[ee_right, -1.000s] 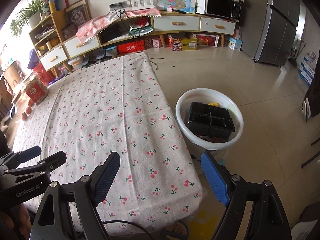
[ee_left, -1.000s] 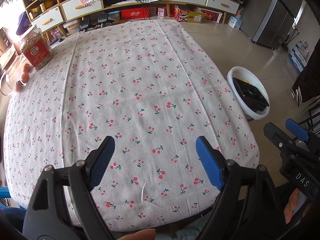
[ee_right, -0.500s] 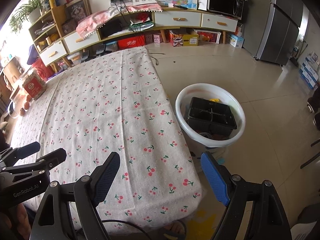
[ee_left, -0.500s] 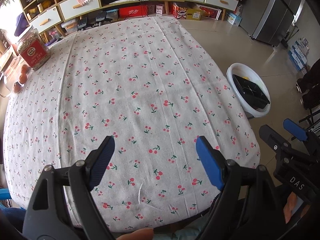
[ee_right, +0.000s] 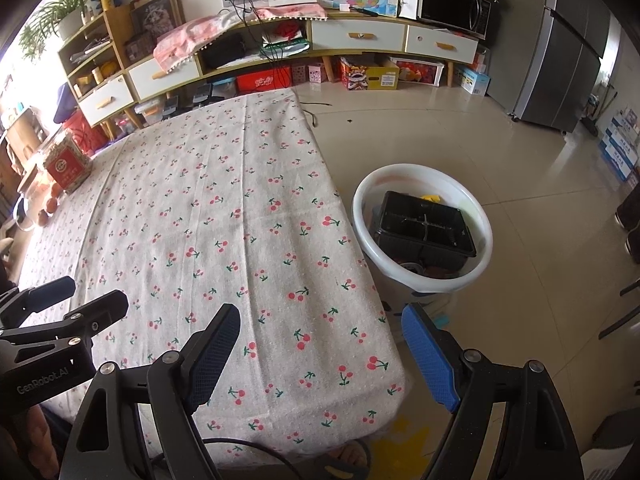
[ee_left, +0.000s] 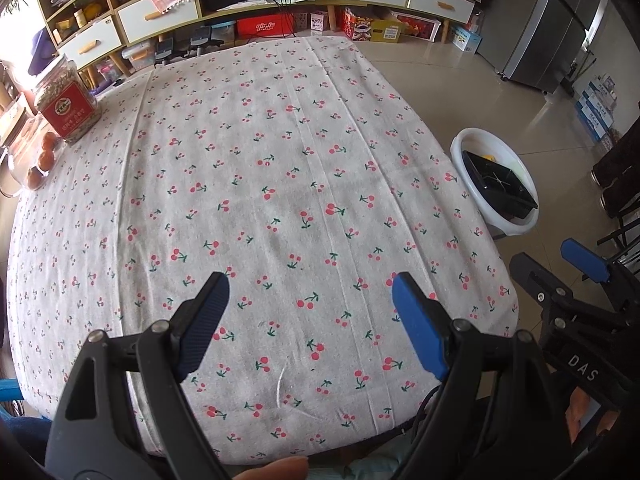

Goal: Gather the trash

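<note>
A white round bin [ee_right: 422, 178] stands on the floor right of the table, holding a black divided tray [ee_right: 426, 226] with a yellow scrap behind it. The same bin [ee_left: 476, 140] shows at the right of the left wrist view. My left gripper [ee_left: 310, 300] hovers open over the near part of the cherry-print tablecloth [ee_left: 260, 184], nothing between its blue fingers. My right gripper [ee_right: 320, 338] is open too, above the table's near right corner, with the bin ahead and to its right. The tablecloth [ee_right: 208, 220] bears no loose trash in either view.
A jar with a red label [ee_left: 66, 102] and a glass container of orange fruit [ee_left: 40, 160] sit at the table's far left edge. Low shelves and drawers [ee_right: 352, 38] line the back wall, boxes beneath. A grey fridge [ee_right: 560, 60] stands right. Dark chair legs [ee_left: 620, 216] stand right of the bin.
Both views have shifted slightly, so the table and bin sit a little differently in frame. Both grippers stay open and hold nothing.
</note>
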